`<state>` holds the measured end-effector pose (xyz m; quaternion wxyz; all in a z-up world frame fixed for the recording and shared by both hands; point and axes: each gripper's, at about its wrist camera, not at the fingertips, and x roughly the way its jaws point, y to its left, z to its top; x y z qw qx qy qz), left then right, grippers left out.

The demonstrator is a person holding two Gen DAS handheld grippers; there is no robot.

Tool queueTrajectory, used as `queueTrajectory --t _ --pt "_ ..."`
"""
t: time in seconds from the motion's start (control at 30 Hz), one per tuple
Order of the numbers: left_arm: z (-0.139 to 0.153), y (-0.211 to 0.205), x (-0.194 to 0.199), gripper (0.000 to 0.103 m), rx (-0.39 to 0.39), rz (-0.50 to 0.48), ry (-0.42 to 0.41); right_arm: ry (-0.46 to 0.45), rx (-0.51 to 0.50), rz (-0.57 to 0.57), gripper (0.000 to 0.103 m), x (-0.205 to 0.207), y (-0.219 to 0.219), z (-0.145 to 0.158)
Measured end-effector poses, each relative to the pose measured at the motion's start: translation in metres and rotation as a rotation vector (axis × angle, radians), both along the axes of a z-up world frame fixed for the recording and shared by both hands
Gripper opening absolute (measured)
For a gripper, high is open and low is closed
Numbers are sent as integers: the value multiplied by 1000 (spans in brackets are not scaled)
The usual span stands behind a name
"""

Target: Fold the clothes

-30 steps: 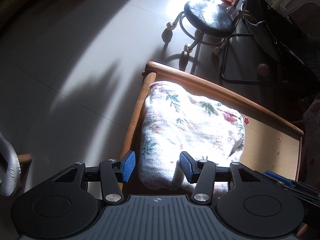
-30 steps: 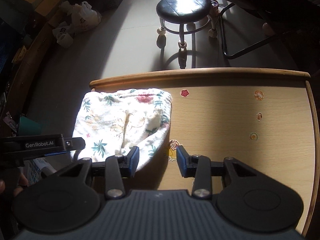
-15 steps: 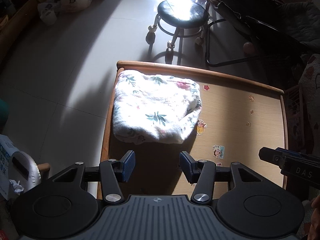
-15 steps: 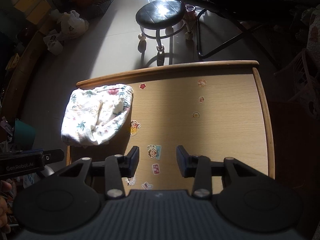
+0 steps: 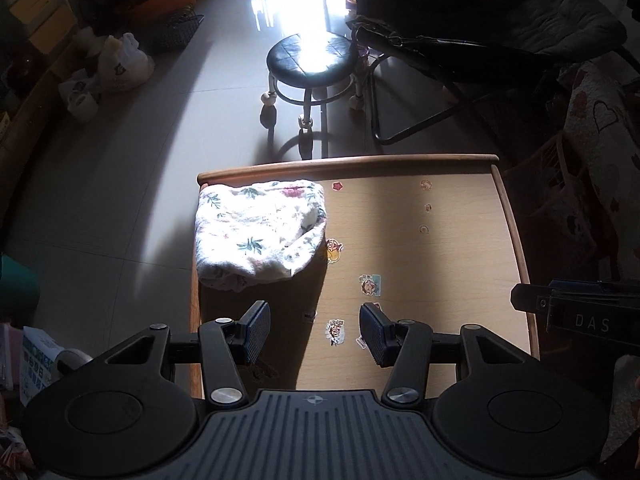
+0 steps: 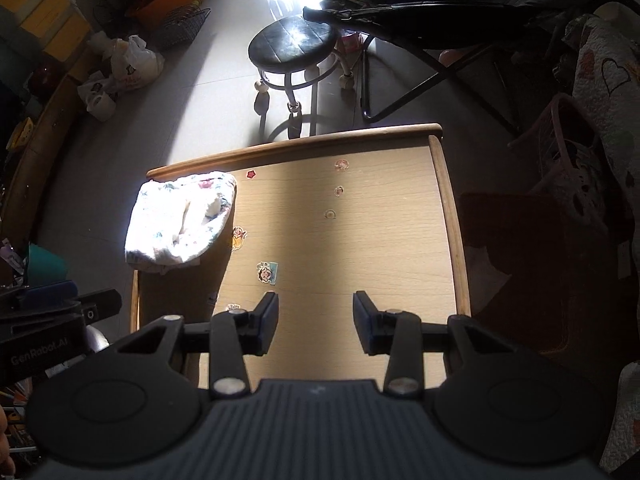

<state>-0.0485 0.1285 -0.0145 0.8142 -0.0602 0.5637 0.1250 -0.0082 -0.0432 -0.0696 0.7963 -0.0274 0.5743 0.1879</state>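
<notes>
- The floral garment (image 5: 260,232) lies as a folded bundle at the worktop's (image 5: 440,264) far left corner — ahead and to the left of both hand-held grippers, its left edge right at the worktop's rim.
- The left hand-held gripper (image 5: 314,332) hangs over the near edge with its fingers spread and nothing between them; the right hand-held gripper (image 6: 316,326) is likewise released, empty, and well apart from the cloth.
- To my eye the fold looks done, or nearly. The near side of the bundle bulges a little, so if a tidy finish is wanted, I would press that lip flat from above rather than pinch it, which could drag the layers open.
- Any nudge should go rightward, toward the middle of the worktop — a push to the left could tip the bundle off the edge.
- Cartoon stickers (image 5: 370,284) dot the wood ahead of the grippers; they are flat and block nothing.
- Beyond the far edge stands a round black stool (image 5: 312,60) on castors, with a dark folding chair (image 5: 480,32) to its right; a pink basket (image 6: 568,152) sits off the worktop's right side. None of it stands in the way.
</notes>
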Motion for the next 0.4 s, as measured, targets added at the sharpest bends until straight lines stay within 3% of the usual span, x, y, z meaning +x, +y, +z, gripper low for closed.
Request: queueTrajectory --t 0.1,0.3,0.4 --pt "18 -6 -5 53 -6 10 -39 0 -5 1 40 0 -7 11" --pt "51 -21 -10 53 55 30 -124 -13 -1 47 40 6 -12 34" --pt "61 -23 -8 53 37 59 -87 -21 3 81 40 12 -10 43"
